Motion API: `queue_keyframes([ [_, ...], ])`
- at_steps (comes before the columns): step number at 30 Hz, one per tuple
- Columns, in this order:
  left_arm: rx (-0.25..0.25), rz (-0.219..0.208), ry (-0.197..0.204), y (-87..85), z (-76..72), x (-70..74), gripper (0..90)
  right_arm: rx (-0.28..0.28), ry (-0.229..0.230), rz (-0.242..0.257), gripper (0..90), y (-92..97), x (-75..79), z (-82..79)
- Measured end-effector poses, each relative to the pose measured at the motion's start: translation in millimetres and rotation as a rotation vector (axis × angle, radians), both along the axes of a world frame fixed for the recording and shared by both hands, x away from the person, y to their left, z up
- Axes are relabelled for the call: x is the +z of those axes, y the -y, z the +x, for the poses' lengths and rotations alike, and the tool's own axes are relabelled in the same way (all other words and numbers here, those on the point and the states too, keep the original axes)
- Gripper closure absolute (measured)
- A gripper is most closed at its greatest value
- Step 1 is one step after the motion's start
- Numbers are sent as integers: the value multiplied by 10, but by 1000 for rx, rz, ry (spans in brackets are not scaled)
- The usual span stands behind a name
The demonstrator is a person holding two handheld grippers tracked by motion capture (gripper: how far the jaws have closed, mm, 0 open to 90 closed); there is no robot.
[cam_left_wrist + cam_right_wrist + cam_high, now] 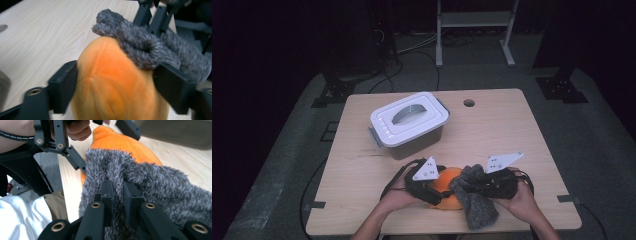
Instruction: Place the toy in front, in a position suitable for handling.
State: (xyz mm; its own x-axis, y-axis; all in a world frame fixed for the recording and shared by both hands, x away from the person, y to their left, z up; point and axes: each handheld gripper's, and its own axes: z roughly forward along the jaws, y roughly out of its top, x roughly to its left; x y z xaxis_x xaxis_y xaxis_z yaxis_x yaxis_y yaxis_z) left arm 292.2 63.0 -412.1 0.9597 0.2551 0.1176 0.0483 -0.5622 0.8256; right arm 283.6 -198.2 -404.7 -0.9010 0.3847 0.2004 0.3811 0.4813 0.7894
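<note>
Near edge of the tabletop (362, 170), middle: orange plush (447, 186) lies there with a grey fuzzy cloth (474, 197) draped over its right side and hanging toward the near edge. Left hand-held gripper (432, 189) has jaws partly apart, clamped on both flanks of the orange plush, pads pressing in. Right hand-held gripper (472, 186) has jaws nearly together, pinching a fold of the grey fuzzy cloth. The two point at each other, almost touching, each hand wrapped round the back of its body, forearms coming in from the near edge. Farther back, left of centre: grey storage box (409, 125) with white lid, apart from the plush. Round hole (469, 103) near the far edge.
</note>
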Motion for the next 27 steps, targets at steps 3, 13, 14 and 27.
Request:
queue_keyframes([
  [3,8,-5,-8,-40,7,-17,280,-14,-18,0,794,93,-32,22],
  [13,-1,-42,-38,-145,29,-72,282,-96,-67,96,794,350,-53,148],
  [14,-6,-44,-35,-131,20,-73,281,-81,-49,122,794,277,10,138],
  [27,-6,-56,-69,-241,71,-107,274,-120,-81,-19,788,333,-233,173],
])
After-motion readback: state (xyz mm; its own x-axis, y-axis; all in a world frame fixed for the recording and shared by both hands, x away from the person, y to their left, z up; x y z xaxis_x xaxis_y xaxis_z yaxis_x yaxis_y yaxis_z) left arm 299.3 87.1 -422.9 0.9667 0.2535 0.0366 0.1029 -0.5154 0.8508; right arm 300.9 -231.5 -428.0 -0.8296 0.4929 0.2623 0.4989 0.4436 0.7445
